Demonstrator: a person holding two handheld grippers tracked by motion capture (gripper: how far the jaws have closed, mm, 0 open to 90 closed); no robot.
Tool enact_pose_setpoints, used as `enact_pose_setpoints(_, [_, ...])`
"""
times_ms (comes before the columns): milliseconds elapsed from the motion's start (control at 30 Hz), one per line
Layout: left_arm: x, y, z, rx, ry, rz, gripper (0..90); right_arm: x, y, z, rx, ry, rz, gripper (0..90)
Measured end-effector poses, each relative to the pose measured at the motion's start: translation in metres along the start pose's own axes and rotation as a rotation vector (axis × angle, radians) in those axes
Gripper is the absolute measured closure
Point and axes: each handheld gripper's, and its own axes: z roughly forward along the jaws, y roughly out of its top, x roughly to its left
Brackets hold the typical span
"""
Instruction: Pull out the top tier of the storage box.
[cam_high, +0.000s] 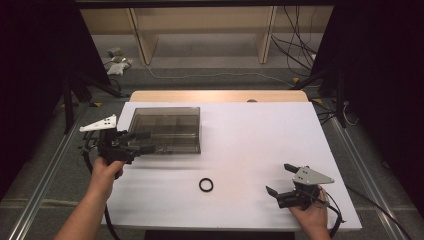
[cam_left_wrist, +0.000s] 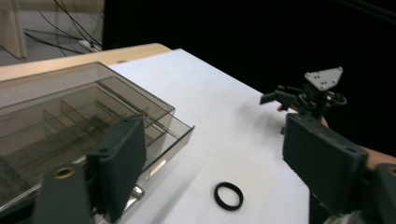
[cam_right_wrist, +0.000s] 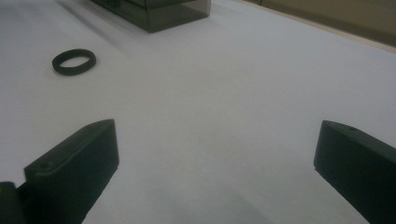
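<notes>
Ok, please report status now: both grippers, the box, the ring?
Left gripper open at smoky transparent plastic compartment box, holding nothing. Right gripper open, empty. Black rubber ring lies free on white table.

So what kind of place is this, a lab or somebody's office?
Most likely a lab recording rig: a white-topped table boxed in by dark screens, loose cables across the floor, and handheld grippers over a smoked plastic organizer box.

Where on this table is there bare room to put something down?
The whole stretch of white table to the right of the smoky plastic box is bare, up to the far edge. So is the strip between the black ring and the right hand-held gripper. It is crowded where the left hand-held gripper meets the box.
</notes>
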Motion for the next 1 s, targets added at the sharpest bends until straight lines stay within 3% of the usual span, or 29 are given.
enact_pose_setpoints(67, [-0.003, 0.004, 0.001, 0.027, 0.009, 0.062, 22.0, 0.000, 0.000, 0.000, -0.001, 0.000, -0.001, 1.2])
enact_pose_setpoints(133, [-0.003, 0.006, 0.002, 0.036, 0.003, 0.072, 24.0, 0.000, 0.000, 0.000, -0.001, 0.000, -0.001, 1.1])
enact_pose_setpoints(200, [-0.003, 0.010, 0.002, 0.065, -0.013, 0.108, 25.4, 0.000, 0.000, 0.000, 0.000, 0.001, -0.001, 1.1])
enact_pose_setpoints(233, [-0.003, 0.013, 0.002, 0.089, -0.050, 0.129, 27.2, 0.000, 0.000, 0.000, -0.001, 0.000, -0.001, 1.1])
enact_pose_setpoints(267, [-0.003, 0.013, 0.002, 0.089, -0.050, 0.129, 28.8, 0.000, 0.000, 0.000, -0.001, 0.000, -0.001, 1.1])
enact_pose_setpoints(333, [-0.003, 0.019, 0.001, 0.135, -0.057, 0.185, 35.4, 0.000, 0.000, 0.000, -0.001, 0.000, -0.001, 1.1])
enact_pose_setpoints(567, [0.000, 0.030, 0.002, 0.205, -0.074, 0.244, 42.9, 0.000, 0.000, 0.000, 0.001, 0.002, 0.001, 1.2])
enact_pose_setpoints(700, [0.000, 0.038, 0.005, 0.248, -0.043, 0.296, 41.3, 0.000, 0.000, 0.001, 0.001, 0.002, -0.001, 1.2])
enact_pose_setpoints(1000, [0.005, 0.043, 0.009, 0.317, 0.008, 0.351, 45.7, 0.000, 0.000, 0.001, 0.001, 0.004, 0.000, 1.2])
